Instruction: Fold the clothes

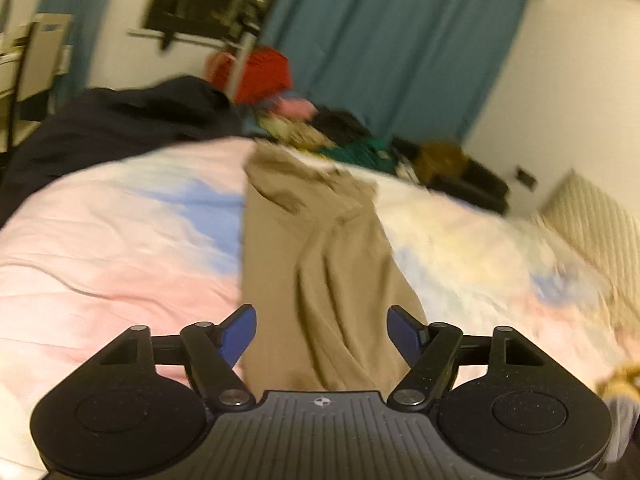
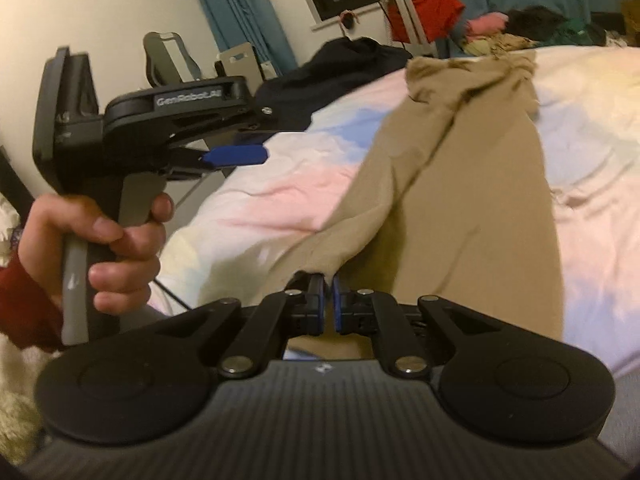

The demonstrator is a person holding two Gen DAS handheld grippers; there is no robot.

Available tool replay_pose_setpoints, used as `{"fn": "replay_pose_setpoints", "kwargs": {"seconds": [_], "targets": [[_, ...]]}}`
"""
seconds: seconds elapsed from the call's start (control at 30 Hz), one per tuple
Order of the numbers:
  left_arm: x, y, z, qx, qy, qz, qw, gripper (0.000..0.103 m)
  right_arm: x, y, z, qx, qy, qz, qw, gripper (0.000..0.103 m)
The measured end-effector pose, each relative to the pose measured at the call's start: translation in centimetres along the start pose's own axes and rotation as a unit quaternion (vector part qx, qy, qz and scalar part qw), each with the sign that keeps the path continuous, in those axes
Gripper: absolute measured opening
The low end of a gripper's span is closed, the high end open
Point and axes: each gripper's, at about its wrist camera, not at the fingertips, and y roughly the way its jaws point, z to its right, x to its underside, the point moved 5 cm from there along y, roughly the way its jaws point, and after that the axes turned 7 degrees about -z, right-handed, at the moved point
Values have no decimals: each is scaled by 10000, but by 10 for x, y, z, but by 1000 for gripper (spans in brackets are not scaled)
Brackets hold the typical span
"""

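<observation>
Right gripper [image 2: 327, 300] apparently pinching trousers [image 2: 460, 184] hem

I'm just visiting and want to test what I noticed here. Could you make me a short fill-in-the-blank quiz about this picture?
1. The tan garment lies on a bed cover coloured pink, white and ____.
2. The right gripper is ____ on the garment's near edge.
3. The left gripper has its jaws ____, gripping nothing.
4. The curtain behind the bed is ____.

Missing words: blue; shut; open; teal
</observation>
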Motion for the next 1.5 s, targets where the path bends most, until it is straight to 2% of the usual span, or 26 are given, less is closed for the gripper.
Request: {"fn": "replay_pose_setpoints", "kwargs": {"seconds": [0.13,0.3,0.37,0.53,0.63,0.67,0.7,0.73,0.77,0.87,0.9,0.93,0.97,1.0,1.03,1.13,1.27,1.3,1.33,1.37,1.4,1.43,1.5], "targets": [[13,24,20,142,320,-450,9984,62,3,1,7,14,47,-12,10000,8],[28,51,37,283,623,-907,9935,52,-2,-16,16,55,-24,199,9998,9],[33,59,41,331,707,-1023,9917,52,-5,-23,24,141,-23,319,9994,9],[42,81,50,125,956,-1325,9865,52,-14,-36,49,616,172,651,9958,10],[49,91,59,76,1188,-1444,9823,52,-17,-35,71,801,586,668,9928,11],[52,92,62,45,1265,-1450,9813,43,-18,-33,78,852,738,627,9916,12],[53,94,64,9,1342,-1473,9799,27,-18,-31,86,903,889,586,9902,12],[55,97,65,-75,1405,-1504,9786,19,-18,-29,90,936,993,556,9891,12],[56,98,64,-145,1445,-1494,9780,3,-17,-29,91,938,1011,546,9889,12],[54,91,64,-50,1521,-1322,9795,1,-15,-28,93,944,1067,514,9885,13],[54,87,64,-28,1557,-1249,9799,1,-15,-28,94,947,1085,504,9883,18],[52,83,65,7,1619,-1168,9799,1,-14,-28,94,949,1104,493,9881,28],[51,78,66,64,1676,-1088,9798,1,-13,-28,95,951,1122,483,9879,56],[49,73,68,123,1729,-1010,9797,1,-13,-28,95,953,1141,472,9878,76],[48,68,68,189,1734,-972,9799,1,-12,-27,96,955,1160,462,9876,80],[50,66,69,395,1787,-1095,9770,1,-10,-25,103,899,1379,369,9857,78],[67,84,77,469,1987,-1800,9623,3,-8,-19,122,720,1931,148,9784,78],[68,85,77,495,1951,-1900,9609,8,-8,-18,126,675,2067,93,9760,79],[66,81,74,565,1766,-1947,9632,13,-8,-17,130,630,2204,37,9734,79],[64,78,70,635,1581,-1993,9650,30,-7,-15,135,584,2340,-18,9705,79],[62,74,66,704,1385,-2034,9667,51,-7,-14,139,539,2475,-73,9674,79],[58,69,57,777,1047,-2028,9705,56,-6,-13,144,493,2609,-129,9640,78],[48,58,33,884,290,-1977,9758,59,-6,-10,152,401,2877,-239,9566,71]]}}
